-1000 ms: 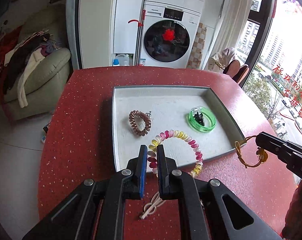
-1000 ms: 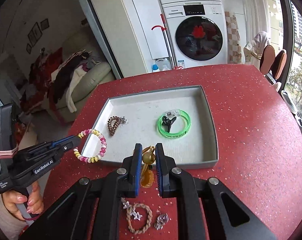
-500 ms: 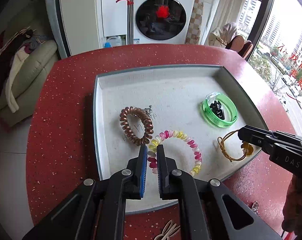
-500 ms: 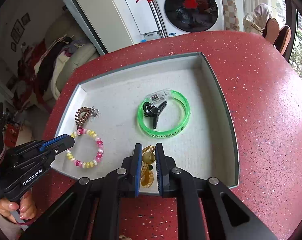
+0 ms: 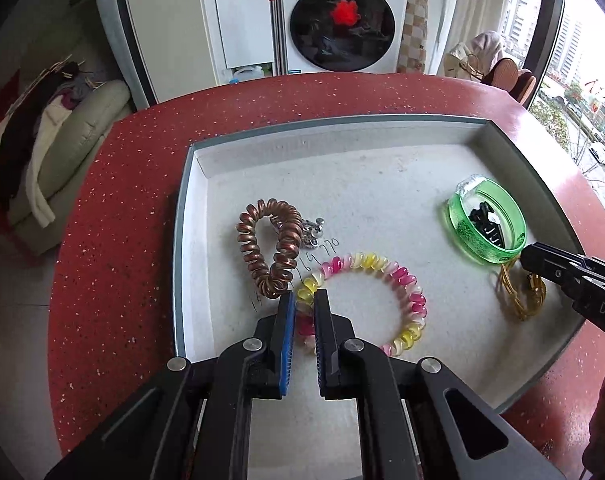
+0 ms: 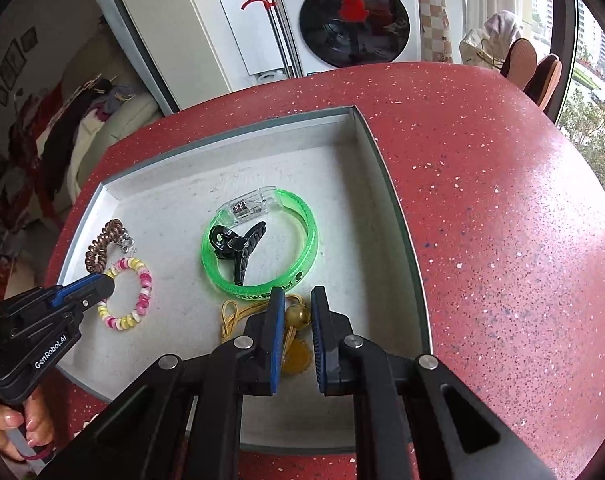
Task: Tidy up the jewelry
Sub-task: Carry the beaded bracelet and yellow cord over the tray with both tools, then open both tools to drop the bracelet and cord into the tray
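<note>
Both grippers clamping: left gripper (image 5: 304, 312) pinching springy, light coil bracelet (image 5: 366, 300); right gripper (image 6: 296, 312) gripping gold cord (image 6: 238, 312), probably by bead, over tray (image 6: 398, 216).

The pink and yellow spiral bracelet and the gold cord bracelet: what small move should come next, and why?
Probably open both sets of fingers. The left gripper holds the pink and yellow spiral bracelet low over the tray floor, and the right gripper holds the gold cord bracelet there too.

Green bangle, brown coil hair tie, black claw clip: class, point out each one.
Green bangle (image 6: 258, 286), right wrist view, near rim.
Brown coil hair tie (image 5: 249, 246), left wrist view, left side.
Black claw clip (image 6: 240, 250), right wrist view, middle.
</note>
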The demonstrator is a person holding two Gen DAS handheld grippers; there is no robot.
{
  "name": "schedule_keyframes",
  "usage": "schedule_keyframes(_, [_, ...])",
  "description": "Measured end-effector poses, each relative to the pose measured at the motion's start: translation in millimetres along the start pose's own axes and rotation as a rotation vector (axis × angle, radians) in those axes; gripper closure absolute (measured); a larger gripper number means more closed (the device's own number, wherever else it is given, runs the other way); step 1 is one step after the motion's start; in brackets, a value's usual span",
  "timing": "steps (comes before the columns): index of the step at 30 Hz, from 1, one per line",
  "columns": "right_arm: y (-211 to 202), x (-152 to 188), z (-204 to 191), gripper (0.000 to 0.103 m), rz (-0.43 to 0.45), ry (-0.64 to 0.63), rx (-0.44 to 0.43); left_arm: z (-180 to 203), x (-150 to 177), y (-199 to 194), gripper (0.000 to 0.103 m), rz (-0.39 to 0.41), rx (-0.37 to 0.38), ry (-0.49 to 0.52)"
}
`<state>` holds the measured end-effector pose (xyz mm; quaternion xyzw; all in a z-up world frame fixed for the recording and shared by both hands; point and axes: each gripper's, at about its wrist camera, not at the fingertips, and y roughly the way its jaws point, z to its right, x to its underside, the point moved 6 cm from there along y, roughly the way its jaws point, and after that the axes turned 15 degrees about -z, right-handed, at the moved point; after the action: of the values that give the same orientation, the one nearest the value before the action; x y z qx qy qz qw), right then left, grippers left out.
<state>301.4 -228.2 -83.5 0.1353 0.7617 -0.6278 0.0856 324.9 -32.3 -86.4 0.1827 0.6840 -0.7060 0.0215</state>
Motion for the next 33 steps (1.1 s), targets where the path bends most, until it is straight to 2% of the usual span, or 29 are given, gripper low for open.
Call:
schedule_keyframes(6, [-2.3, 1.2, -3.9, 0.086, 0.000, -0.018, 0.012, 4.3, 1.6, 0.9, 0.075, 0.038, -0.069, 0.030])
schedule_keyframes(9, [-7.9, 0.7, -5.5, 0.070, 0.007, -0.011, -0.035, 2.5, 4.2, -0.6, 0.074, 0.040, -0.071, 0.023])
schedule_keyframes(11, [-15.6, 2.1, -8.5, 0.043, 0.035, -0.015, -0.052, -0.3, 4.9, -2.3, 0.074, 0.041, -0.057, 0.010])
schedule_keyframes(13, [-24.4, 3.6, -11.6, 0.036, 0.065, -0.018, -0.064, -3.0, 5.7, -4.4, 0.074, 0.044, -0.036, -0.005])
schedule_keyframes(24, [-51.3, 9.8, -19.1, 0.033, 0.118, 0.005, -0.112, -3.2, 4.6, -18.7, 0.074, 0.098, -0.050, -0.008])
schedule_keyframes(33, [-58.0, 18.1, -27.9, 0.027, 0.110, -0.012, -0.143, -7.0, 8.9, -43.5, 0.073, 0.164, -0.041, -0.006])
